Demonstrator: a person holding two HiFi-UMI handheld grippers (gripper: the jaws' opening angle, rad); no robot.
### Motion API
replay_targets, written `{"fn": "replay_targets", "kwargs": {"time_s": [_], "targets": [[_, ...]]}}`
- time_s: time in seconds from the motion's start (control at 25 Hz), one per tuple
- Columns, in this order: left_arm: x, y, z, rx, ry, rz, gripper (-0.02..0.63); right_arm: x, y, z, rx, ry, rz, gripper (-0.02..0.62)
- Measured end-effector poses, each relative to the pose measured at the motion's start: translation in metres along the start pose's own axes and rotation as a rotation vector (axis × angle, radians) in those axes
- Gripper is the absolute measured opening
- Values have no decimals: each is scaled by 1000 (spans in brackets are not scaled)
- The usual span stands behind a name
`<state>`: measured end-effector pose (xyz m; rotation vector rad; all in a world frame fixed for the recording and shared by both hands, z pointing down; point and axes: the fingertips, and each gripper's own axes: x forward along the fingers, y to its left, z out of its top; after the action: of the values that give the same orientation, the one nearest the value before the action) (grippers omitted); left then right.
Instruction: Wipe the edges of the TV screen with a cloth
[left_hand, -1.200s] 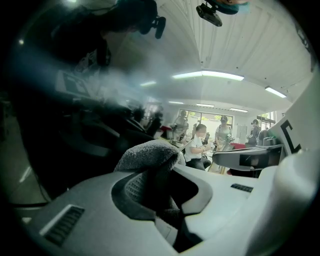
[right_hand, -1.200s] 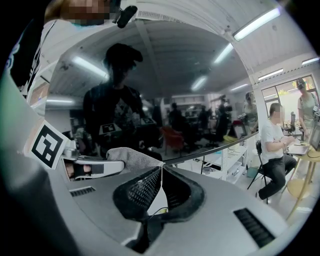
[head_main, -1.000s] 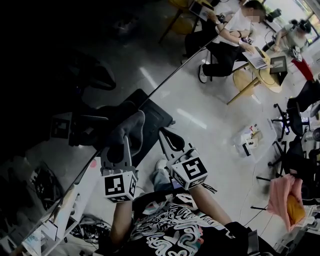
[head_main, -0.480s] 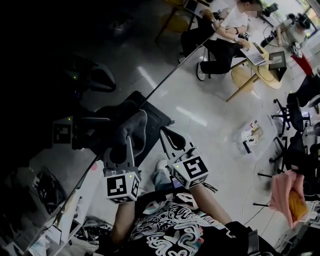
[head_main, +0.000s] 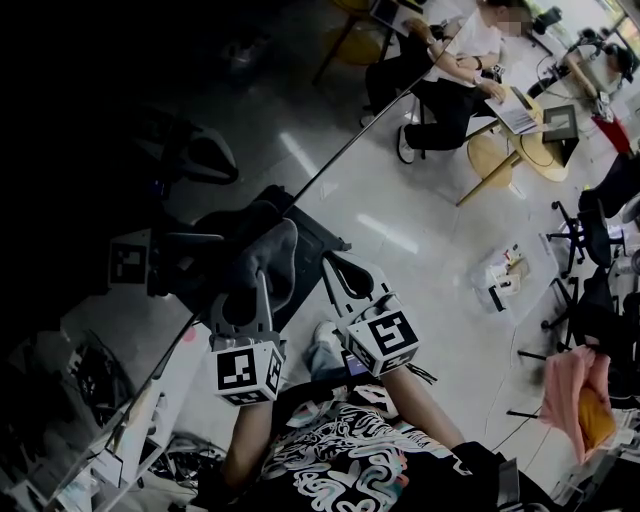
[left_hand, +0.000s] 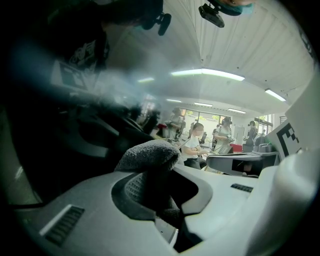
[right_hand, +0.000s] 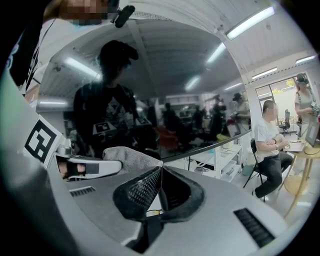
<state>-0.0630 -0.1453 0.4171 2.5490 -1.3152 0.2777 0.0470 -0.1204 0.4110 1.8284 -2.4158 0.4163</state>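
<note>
The dark TV screen (head_main: 110, 140) fills the head view from 7 to 12 o'clock, one edge running diagonally toward 1 o'clock. A grey cloth (head_main: 268, 250) sits bunched against that edge near mid-frame, apparently placed so that a pass along the border will wipe it. The left gripper (head_main: 256, 285) clamps the cloth, its jaws narrowed onto the wad, which bulges past their tips toward the glass. Just beside it, at its 3 o'clock, the right gripper (head_main: 335, 265) is clenched on nothing, seemingly idle while the other works. Seated people (head_main: 455, 70) occupy a table at 1 o'clock, well apart.
</note>
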Motion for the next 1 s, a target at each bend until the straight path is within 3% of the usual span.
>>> {"fn": "replay_targets", "kwargs": {"time_s": [0.72, 1.0], "targets": [[11, 3, -4, -6, -16, -19, 71, -1, -14, -7, -2, -13, -37, 29], [52, -35, 11, -18, 3, -28, 71, -5, -70, 8, 22, -13, -44, 29]]}}
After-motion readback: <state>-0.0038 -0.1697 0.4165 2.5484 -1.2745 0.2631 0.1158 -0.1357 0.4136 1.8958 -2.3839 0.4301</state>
